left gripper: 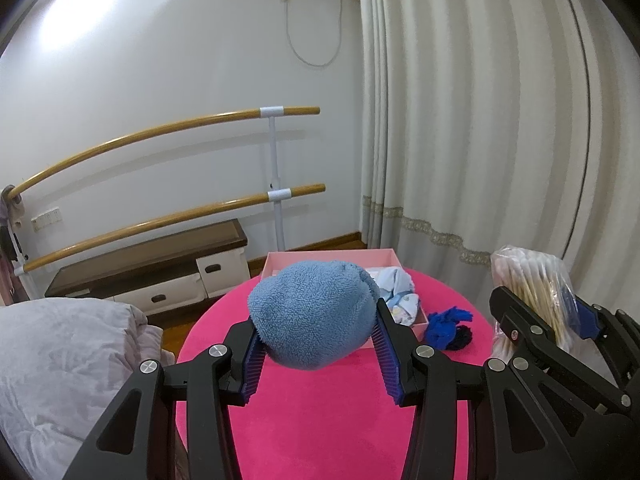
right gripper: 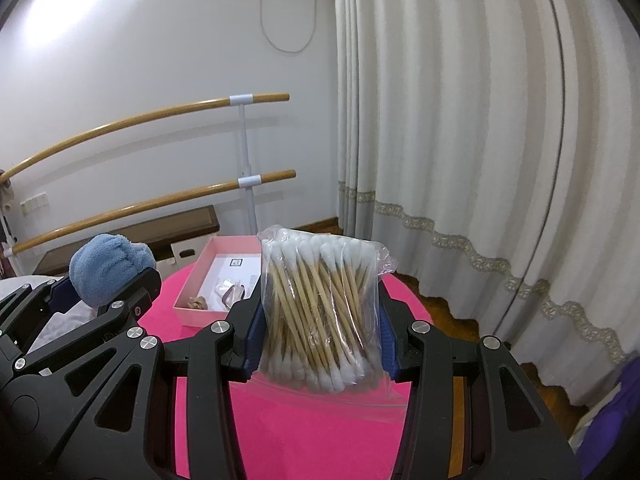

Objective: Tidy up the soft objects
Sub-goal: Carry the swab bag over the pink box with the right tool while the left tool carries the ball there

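Note:
My left gripper (left gripper: 318, 334) is shut on a fluffy light blue towel (left gripper: 312, 312) and holds it above the pink round table (left gripper: 320, 420), in front of the pink box (left gripper: 280, 262). The towel also shows in the right wrist view (right gripper: 108, 268). My right gripper (right gripper: 320, 328) is shut on a clear bag of cotton swabs (right gripper: 320, 308) with wooden sticks, held above the table (right gripper: 304, 440). That bag also shows at the right of the left wrist view (left gripper: 532, 292). The pink box (right gripper: 200, 276) holds small items and paper.
A pale blue printed cloth (left gripper: 398, 292) lies in the box's right end. A dark blue fabric piece (left gripper: 444, 324) lies on the table beside the box. A grey duvet (left gripper: 60, 360) is at left. Wooden ballet bars (left gripper: 160, 136), a low cabinet (left gripper: 160, 264) and curtains (left gripper: 480, 120) stand behind.

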Tool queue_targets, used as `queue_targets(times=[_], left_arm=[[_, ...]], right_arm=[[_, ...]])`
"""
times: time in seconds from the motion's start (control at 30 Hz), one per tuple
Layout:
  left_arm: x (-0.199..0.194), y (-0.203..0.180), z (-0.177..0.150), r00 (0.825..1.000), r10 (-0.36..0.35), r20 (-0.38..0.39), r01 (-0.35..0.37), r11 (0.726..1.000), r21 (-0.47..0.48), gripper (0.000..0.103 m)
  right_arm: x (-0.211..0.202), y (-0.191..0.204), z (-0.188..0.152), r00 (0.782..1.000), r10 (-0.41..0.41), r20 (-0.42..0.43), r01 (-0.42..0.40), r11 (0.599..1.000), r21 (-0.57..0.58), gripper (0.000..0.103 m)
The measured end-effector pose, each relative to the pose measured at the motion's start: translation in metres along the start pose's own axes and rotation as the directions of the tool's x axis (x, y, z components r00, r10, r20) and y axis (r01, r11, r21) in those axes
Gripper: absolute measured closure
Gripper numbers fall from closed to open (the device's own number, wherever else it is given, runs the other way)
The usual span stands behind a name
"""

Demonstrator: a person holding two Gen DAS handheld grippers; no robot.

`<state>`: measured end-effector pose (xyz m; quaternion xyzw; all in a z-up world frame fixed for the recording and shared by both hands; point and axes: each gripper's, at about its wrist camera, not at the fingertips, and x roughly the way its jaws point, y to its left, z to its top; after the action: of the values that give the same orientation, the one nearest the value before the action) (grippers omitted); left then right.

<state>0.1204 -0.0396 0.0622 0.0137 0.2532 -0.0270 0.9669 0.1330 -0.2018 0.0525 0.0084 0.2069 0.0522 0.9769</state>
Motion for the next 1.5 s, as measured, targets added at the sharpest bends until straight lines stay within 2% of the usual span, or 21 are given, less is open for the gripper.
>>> queue_targets(times=[0.3, 0.57, 0.87, 1.1, 1.27, 1.4, 1.5], left_arm=[[0.064, 0.002, 0.028, 0.999, 0.001, -0.042, -0.001, 1.0, -0.001, 0.059], [0.156, 0.002, 0.07, 0.991, 0.011, -0.133, -0.014, 1.0, -0.021, 0.059], [0.268, -0.001, 0.118, 0.965, 0.024, -0.261, -0.029, 0.999, -0.019, 0.059], [0.363, -0.011, 0.142, 0.933, 0.039, -0.359, -0.047, 0.999, -0.014, 0.059], [0.41, -0.014, 0.148, 0.912, 0.038, -0.408, -0.049, 0.999, -0.018, 0.059], [0.435, -0.011, 0.152, 0.907, 0.025, -0.421, -0.041, 0.999, -0.029, 0.059], [0.447, -0.006, 0.154, 0.913, 0.01, -0.408, -0.029, 0.999, -0.042, 0.059]], right_arm=[[0.058, 0.001, 0.015, 0.999, 0.002, -0.046, -0.002, 1.0, -0.005, 0.059], [0.124, 0.003, 0.028, 0.993, 0.013, -0.115, -0.015, 1.0, -0.015, 0.059], [0.195, 0.01, 0.029, 0.977, 0.021, -0.211, -0.025, 1.0, -0.018, 0.059], [0.254, 0.011, 0.018, 0.946, 0.035, -0.324, -0.04, 0.999, -0.01, 0.059], [0.278, 0.012, 0.004, 0.92, 0.038, -0.389, -0.043, 0.999, -0.003, 0.059], [0.288, 0.013, 0.0, 0.914, 0.023, -0.404, -0.032, 0.999, -0.015, 0.059], [0.291, 0.019, 0.0, 0.92, 0.008, -0.393, -0.02, 0.999, -0.027, 0.059]])
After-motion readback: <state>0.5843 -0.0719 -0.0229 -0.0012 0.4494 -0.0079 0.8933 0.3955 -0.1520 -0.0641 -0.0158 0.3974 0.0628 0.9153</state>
